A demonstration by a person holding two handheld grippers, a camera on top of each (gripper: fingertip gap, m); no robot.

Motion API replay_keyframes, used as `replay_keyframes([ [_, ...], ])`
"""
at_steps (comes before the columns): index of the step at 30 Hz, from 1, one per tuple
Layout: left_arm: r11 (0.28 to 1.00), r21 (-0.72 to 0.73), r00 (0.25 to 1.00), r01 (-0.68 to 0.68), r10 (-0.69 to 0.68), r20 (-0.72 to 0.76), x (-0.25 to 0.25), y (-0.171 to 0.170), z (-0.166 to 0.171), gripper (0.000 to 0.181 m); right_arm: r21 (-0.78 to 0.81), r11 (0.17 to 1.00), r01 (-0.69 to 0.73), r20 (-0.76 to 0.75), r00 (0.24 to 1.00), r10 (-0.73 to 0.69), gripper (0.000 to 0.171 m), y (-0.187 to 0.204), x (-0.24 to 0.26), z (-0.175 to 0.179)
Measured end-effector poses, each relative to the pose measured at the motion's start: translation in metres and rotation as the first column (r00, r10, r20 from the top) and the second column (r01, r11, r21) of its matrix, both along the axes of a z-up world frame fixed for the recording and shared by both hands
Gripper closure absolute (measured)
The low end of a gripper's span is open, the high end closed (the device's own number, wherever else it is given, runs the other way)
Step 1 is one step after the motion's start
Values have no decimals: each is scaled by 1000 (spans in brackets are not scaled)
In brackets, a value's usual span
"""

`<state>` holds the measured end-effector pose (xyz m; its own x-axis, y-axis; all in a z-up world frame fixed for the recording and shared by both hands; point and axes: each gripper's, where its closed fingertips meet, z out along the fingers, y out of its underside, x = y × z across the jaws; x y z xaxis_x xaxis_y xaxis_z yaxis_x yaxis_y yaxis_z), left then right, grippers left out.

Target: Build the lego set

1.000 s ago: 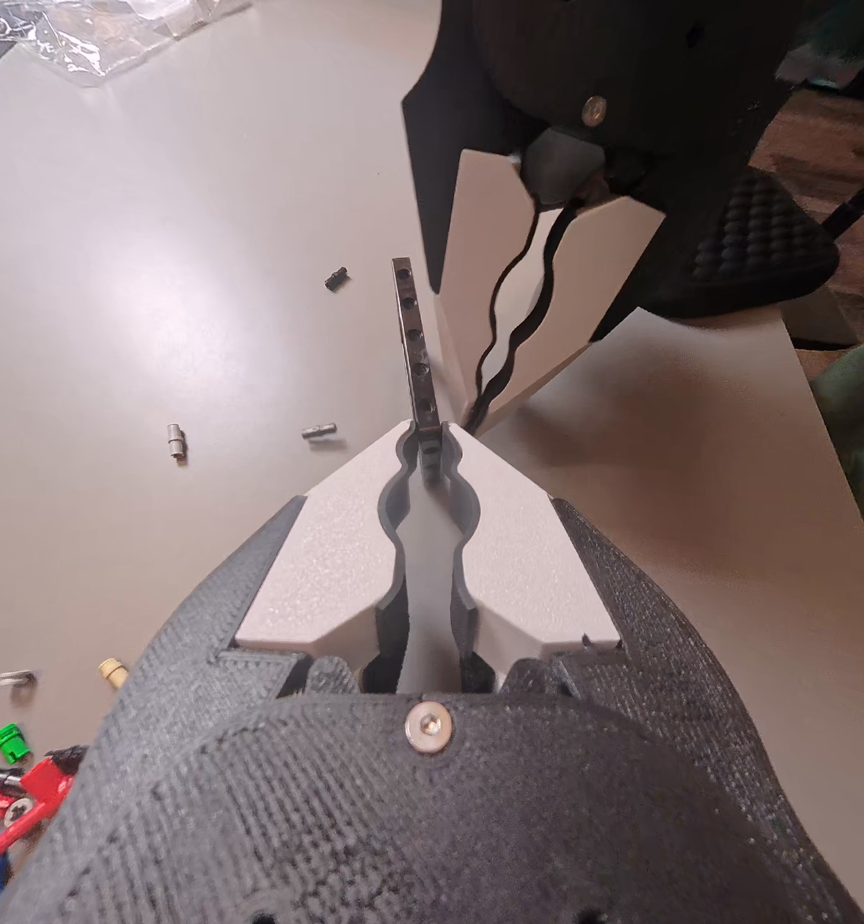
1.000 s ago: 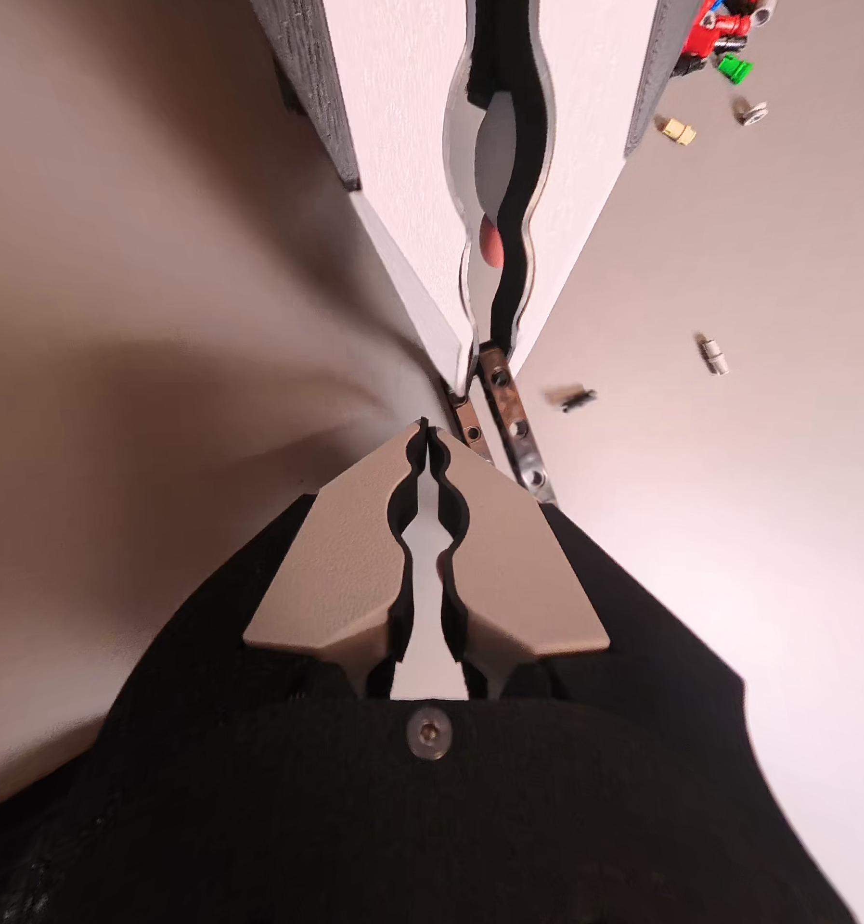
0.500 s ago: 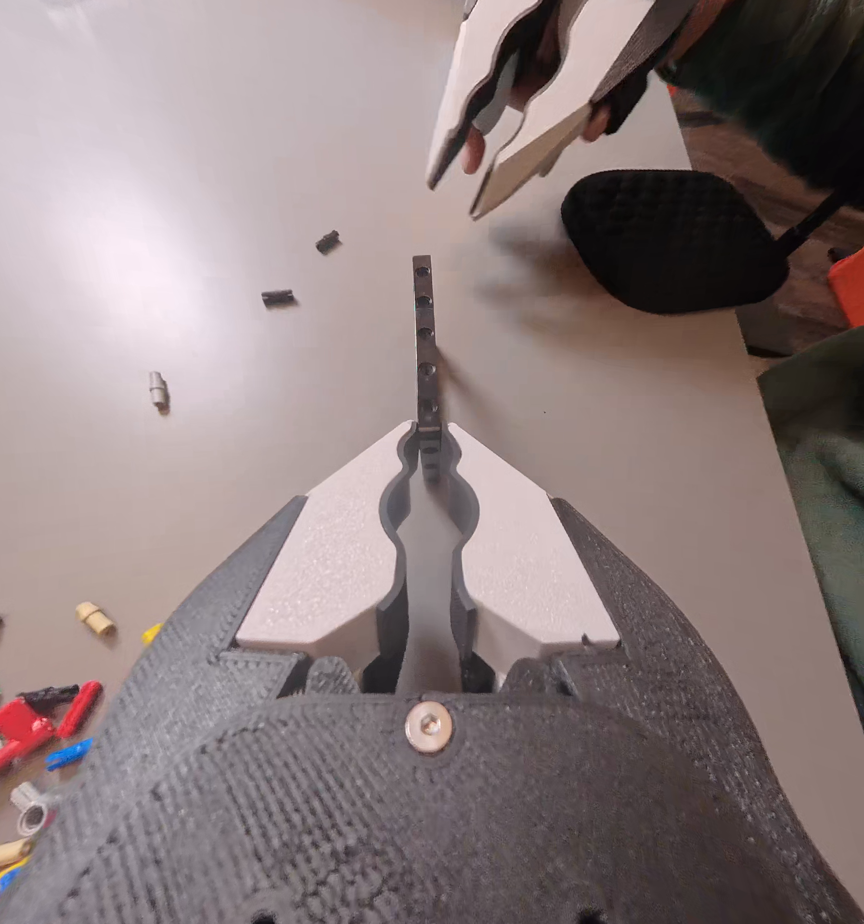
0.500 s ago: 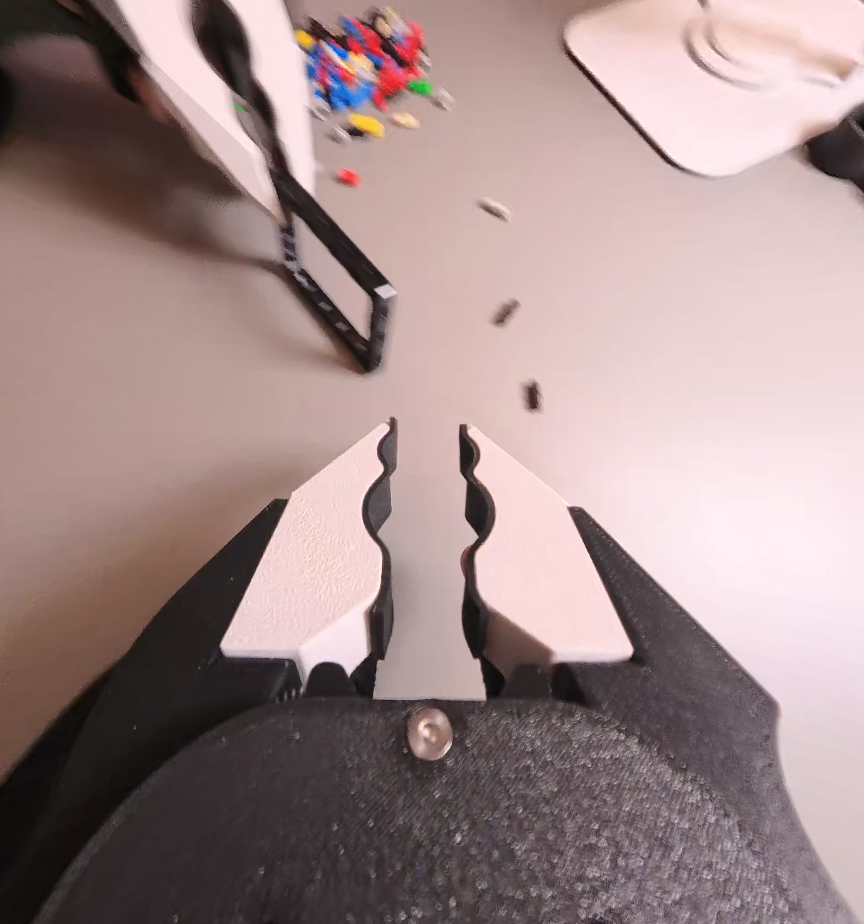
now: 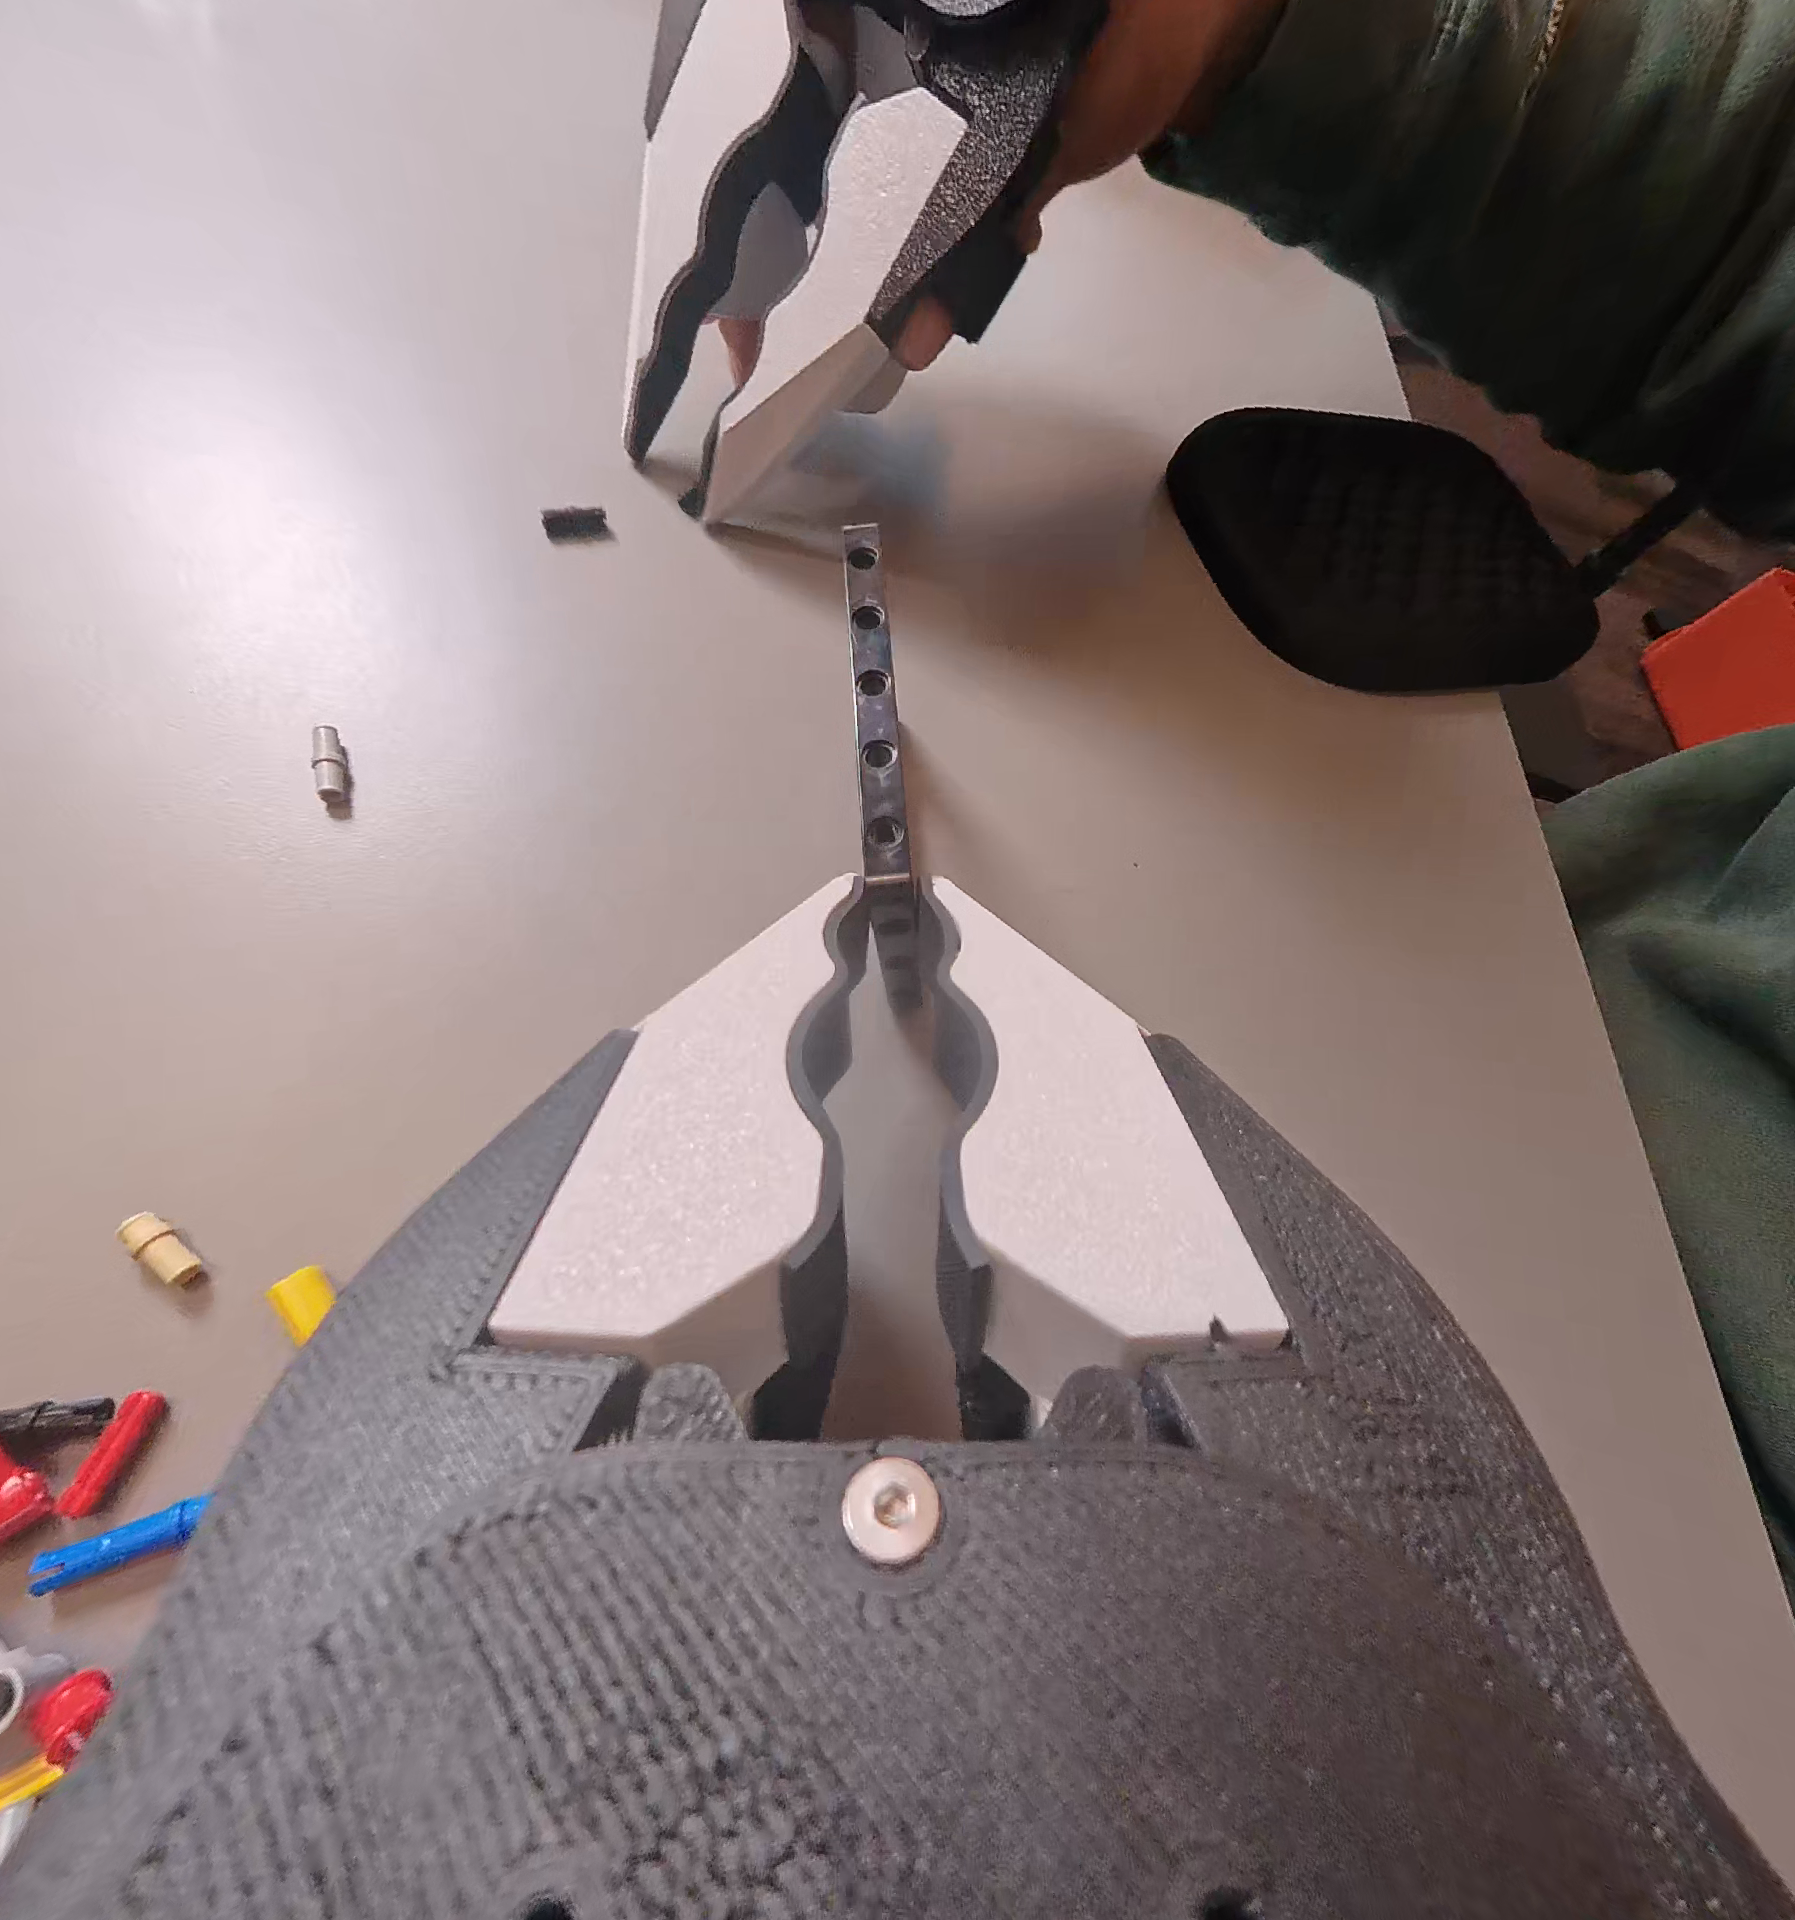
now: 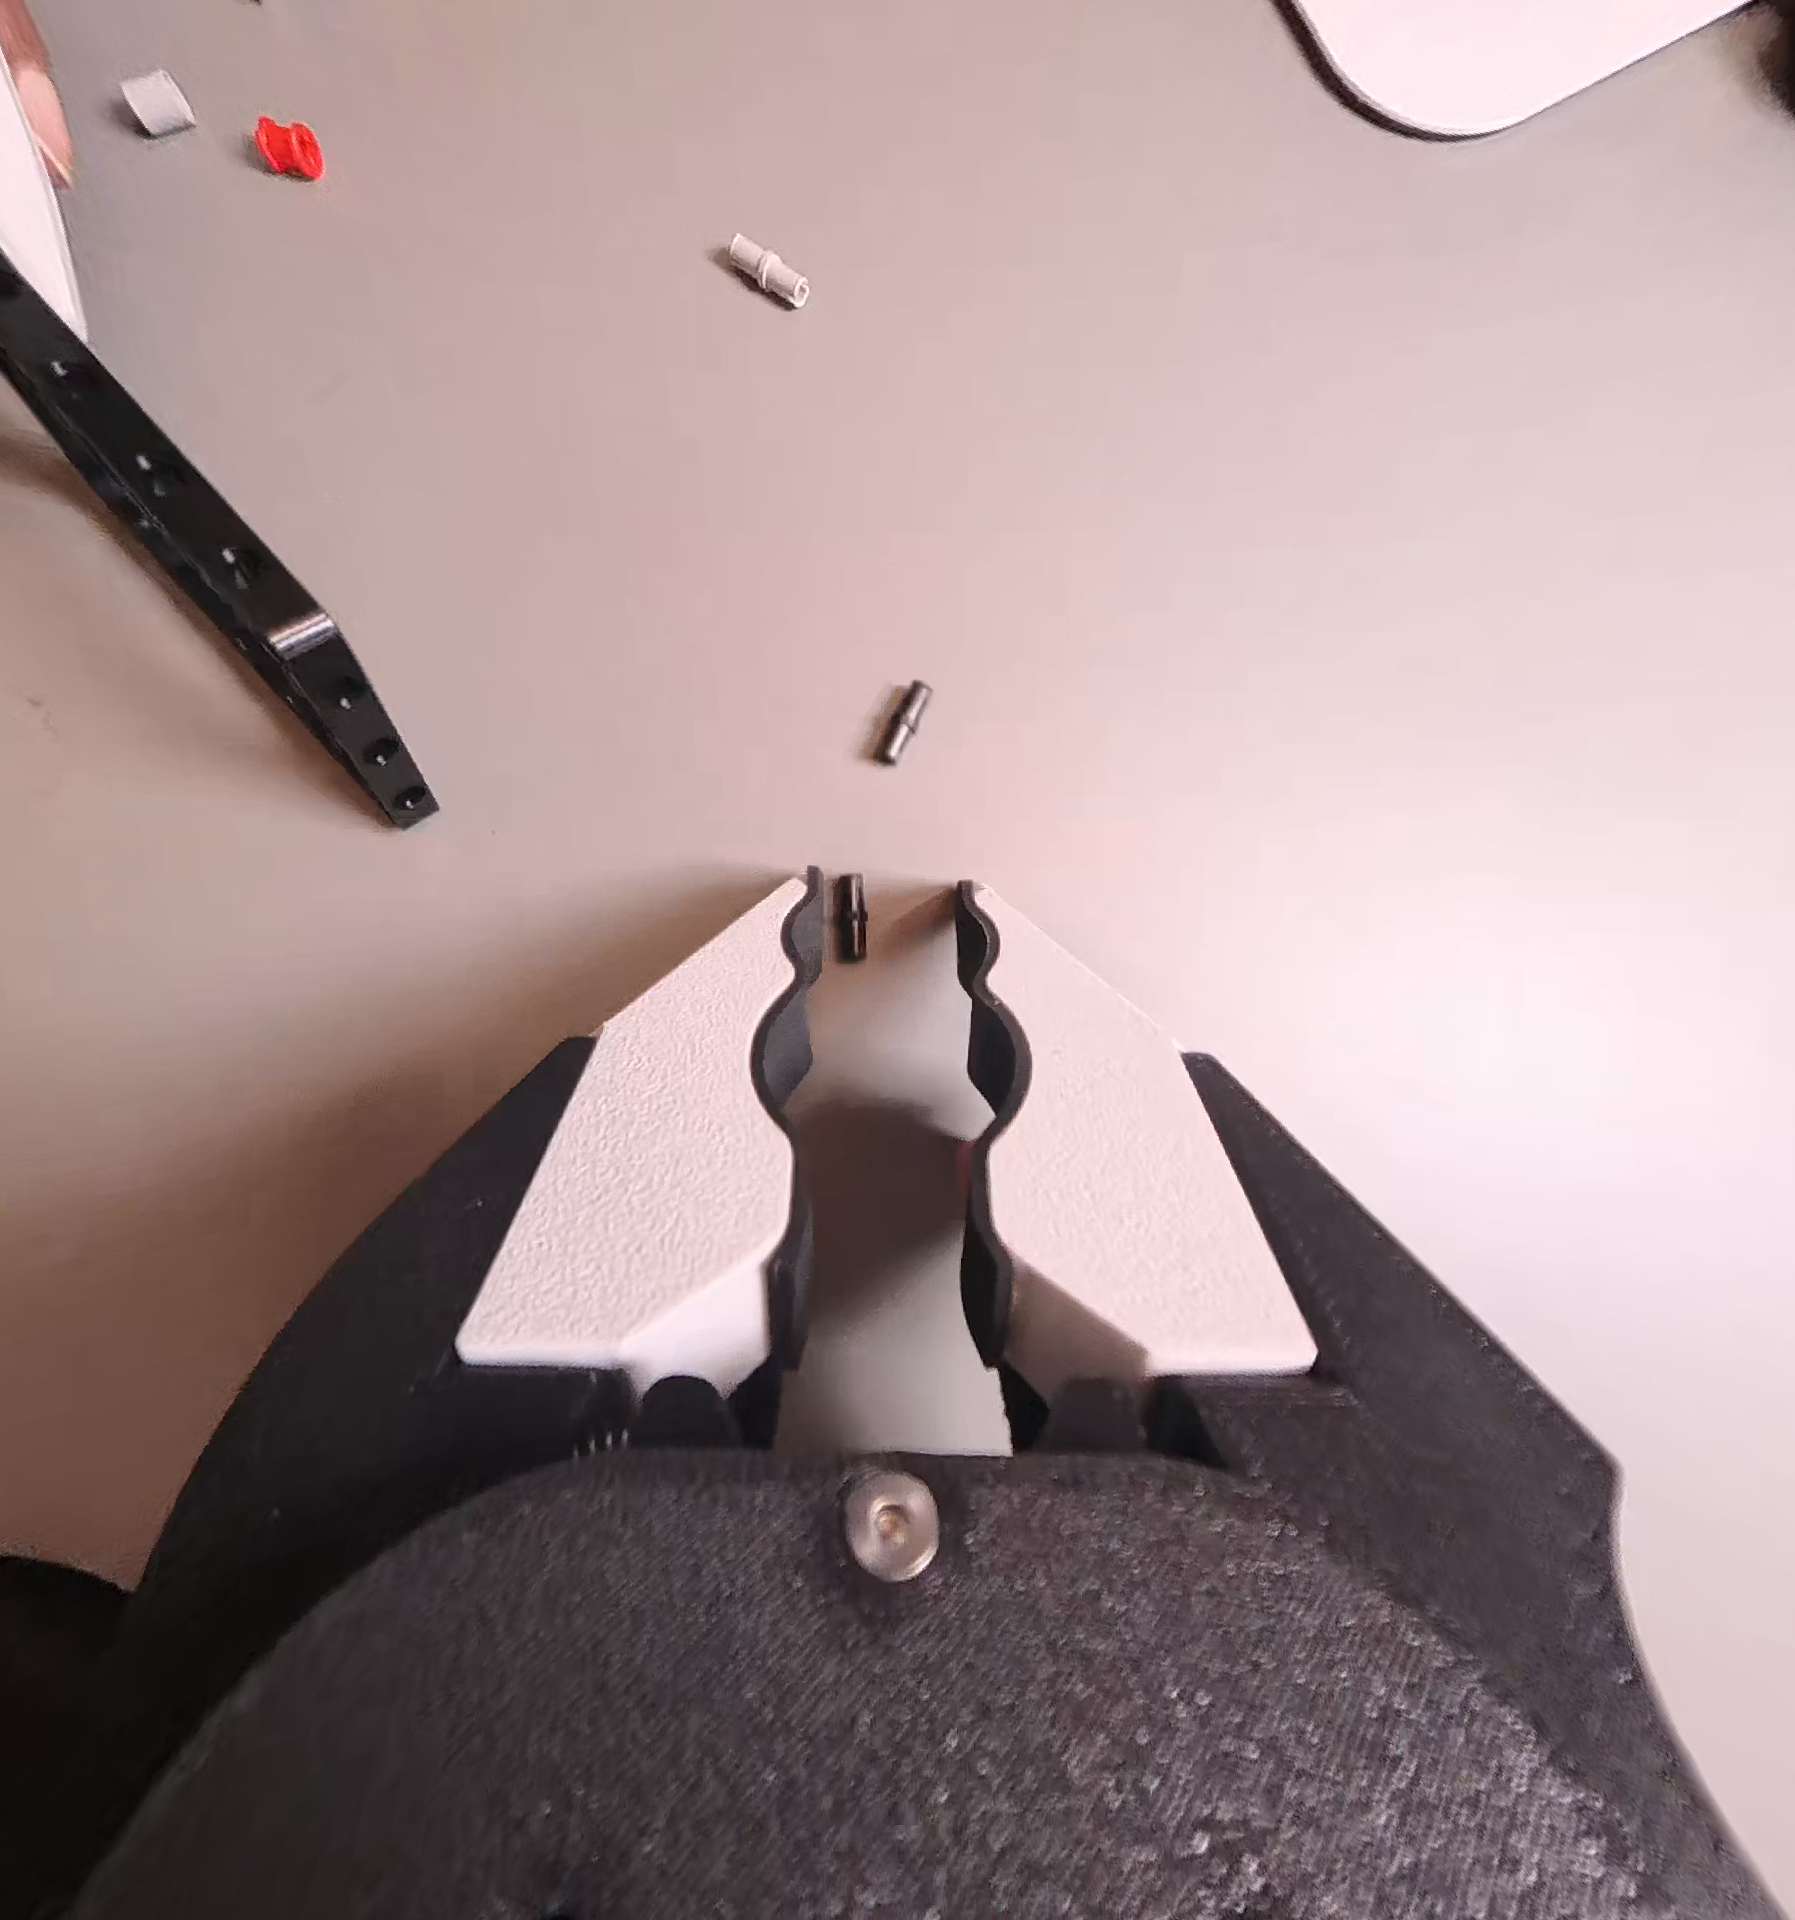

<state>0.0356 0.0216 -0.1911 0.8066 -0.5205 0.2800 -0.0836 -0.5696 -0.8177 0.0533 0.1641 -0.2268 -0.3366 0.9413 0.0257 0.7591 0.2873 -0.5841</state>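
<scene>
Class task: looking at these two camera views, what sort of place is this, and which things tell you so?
Probably an office or workroom desk used for hobby building: a plain grey table, a black chair armrest at its edge, and loose Lego Technic pieces scattered beside a black beam.

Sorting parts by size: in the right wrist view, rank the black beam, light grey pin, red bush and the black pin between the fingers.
1. black beam
2. light grey pin
3. red bush and black pin: similar, differing distances leave it unsure.

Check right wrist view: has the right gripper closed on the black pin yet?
No: the right gripper is open, and the black pin lies on the table between its fingertips, close to one of them.
</scene>
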Motion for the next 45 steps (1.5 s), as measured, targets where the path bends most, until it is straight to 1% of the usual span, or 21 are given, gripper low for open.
replay_keyframes([
  [2, 1000, -7, 1000, 3, -3, -5, 1, -1, -3, 175, 12, 1000, -13, 7, 1000, 13, 157, -1, -2, 0],
  [4, 1000, -13, 1000, 5, -5, -16, 1, -1, -5, 175, 35, 999, -18, 6, 1000, 18, 171, 0, -3, 0],
  [11, 1000, 5, 999, -15, 15, -43, 0, -3, -5, 175, 60, 996, -71, -53, 996, 74, 171, -9, 10, 1],
  [16, 998, 43, 994, -38, 42, -98, -4, 0, -4, 175, 70, 993, -99, -130, 986, 107, 171, -13, 20, 14],
  [20, 997, 71, 990, -37, 46, -137, -3, 2, -3, 175, 101, 991, -86, -153, 983, 101, 171, -10, 29, 20],
  [21, 997, 75, 989, -35, 45, -140, -2, 2, -3, 176, 103, 991, -90, -145, 984, 105, 167, -9, 31, 19],
  [22, 996, 78, 989, -34, 45, -142, -2, 3, -3, 175, 94, 991, -97, -128, 986, 109, 158, -9, 33, 17],
  [23, 996, 80, 989, -32, 44, -143, -1, 3, -3, 176, 86, 991, -99, -110, 988, 108, 152, -7, 35, 14],
  [24, 996, 81, 989, -31, 42, -144, -1, 3, -3, 176, 78, 991, -105, -91, 989, 112, 149, -6, 36, 11],
  [25, 996, 82, 989, -29, 40, -146, -1, 3, -3, 176, 74, 991, -115, -77, 990, 121, 149, -5, 36, 9],
  [28, 996, 90, 987, -27, 41, -155, 0, 3, -2, 176, 56, 985, -161, -31, 986, 163, 150, -10, 35, 2],
  [30, 995, 95, 987, -26, 41, -157, 0, 2, -2, 176, 63, 984, -168, -17, 985, 170, 164, -10, 33, 1],
  [31, 995, 100, 986, -26, 41, -159, 1, 2, -1, 176, 69, 984, -166, -15, 986, 167, 168, -10, 32, 1],
  [35, 993, 120, 987, -21, 40, -154, 3, 2, 3, 174, 90, 980, -177, -29, 983, 180, 169, -14, 35, 2],
  [40, 992, 123, 987, -8, 27, -161, 7, 0, 3, 172, 132, 967, -216, -133, 963, 233, 170, -38, 47, 23],
  [43, 990, 138, 986, -4, 26, -165, 7, 0, 7, 160, 156, 957, -244, -216, 937, 274, 170, -58, 54, 43],
  [45, 984, 178, 986, -18, 47, -161, 4, -1, 19, 157, 189, 944, -270, -281, 906, 316, 170, -75, 58, 59],
])
